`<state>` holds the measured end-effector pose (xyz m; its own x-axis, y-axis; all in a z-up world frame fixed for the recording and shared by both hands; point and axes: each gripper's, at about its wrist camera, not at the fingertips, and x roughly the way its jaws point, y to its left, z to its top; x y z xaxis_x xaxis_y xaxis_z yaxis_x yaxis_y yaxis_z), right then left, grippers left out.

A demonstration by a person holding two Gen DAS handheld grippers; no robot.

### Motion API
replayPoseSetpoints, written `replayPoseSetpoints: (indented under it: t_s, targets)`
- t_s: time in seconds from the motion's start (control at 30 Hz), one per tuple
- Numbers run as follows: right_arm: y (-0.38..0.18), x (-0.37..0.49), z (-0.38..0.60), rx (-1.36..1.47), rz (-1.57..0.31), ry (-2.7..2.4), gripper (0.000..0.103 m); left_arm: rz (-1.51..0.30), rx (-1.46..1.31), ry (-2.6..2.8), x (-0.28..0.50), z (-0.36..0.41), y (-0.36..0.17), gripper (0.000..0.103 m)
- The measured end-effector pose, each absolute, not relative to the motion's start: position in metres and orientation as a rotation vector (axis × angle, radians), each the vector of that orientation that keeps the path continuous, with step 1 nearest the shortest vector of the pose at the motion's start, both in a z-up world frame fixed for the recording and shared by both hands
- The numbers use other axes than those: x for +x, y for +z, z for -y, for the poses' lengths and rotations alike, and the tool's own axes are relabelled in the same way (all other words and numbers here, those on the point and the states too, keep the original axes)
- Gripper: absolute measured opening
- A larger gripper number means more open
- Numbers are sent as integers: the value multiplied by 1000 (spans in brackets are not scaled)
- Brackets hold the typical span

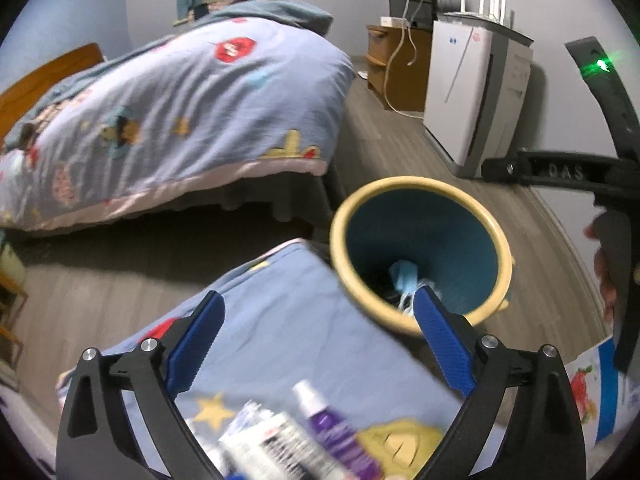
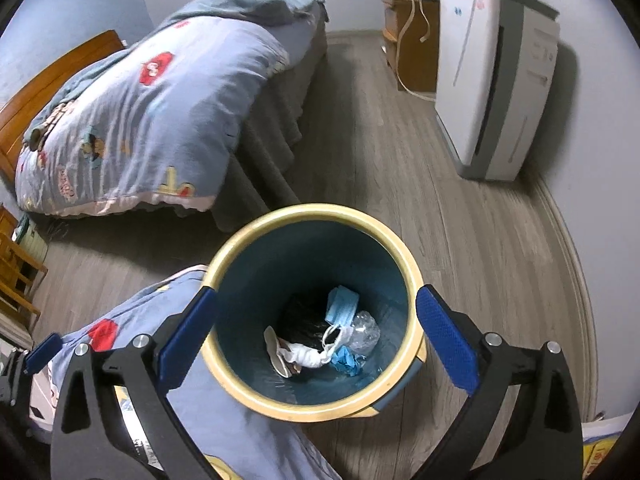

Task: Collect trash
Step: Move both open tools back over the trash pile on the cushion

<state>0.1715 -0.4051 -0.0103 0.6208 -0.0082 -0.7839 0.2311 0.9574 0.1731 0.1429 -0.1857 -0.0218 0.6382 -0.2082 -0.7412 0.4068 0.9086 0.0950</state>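
A round bin with a cream rim point(image 2: 312, 210) and a blue inside stands on the wood floor. At its bottom lie a blue face mask point(image 2: 342, 304), clear plastic point(image 2: 364, 330), a white crumpled piece point(image 2: 304, 354) and a blue glove point(image 2: 346, 360). My right gripper point(image 2: 316, 295) hangs open above the bin's mouth, holding nothing. My left gripper point(image 1: 319, 298) is open and empty over a blue quilt point(image 1: 300, 340) beside the bin point(image 1: 420, 182). Below it on the quilt lie a purple spray bottle point(image 1: 332, 428) and a white tube point(image 1: 276, 440), both blurred.
A bed with a blue cartoon quilt point(image 2: 132, 120) fills the left. A white air purifier point(image 2: 492, 80) and a wooden nightstand point(image 2: 408, 40) stand along the right wall. Wooden furniture point(image 2: 20, 272) sits at the far left. A colourful package point(image 1: 592, 392) lies at the lower right.
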Motion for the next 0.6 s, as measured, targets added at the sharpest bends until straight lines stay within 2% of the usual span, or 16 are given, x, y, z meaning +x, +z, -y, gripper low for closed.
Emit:
replayPoseSetpoints:
  t_s: [0.2, 0.3, 0.6]
  targets:
    - [7, 146, 356, 193, -882, -61, 97, -777, 266, -254, 92, 120, 4, 96]
    - [4, 131, 332, 242, -917, -1, 97, -772, 232, -196, 71, 85, 11, 97]
    - [-16, 103, 270, 256, -1022, 107, 97, -849, 153, -69, 31, 10, -14, 97]
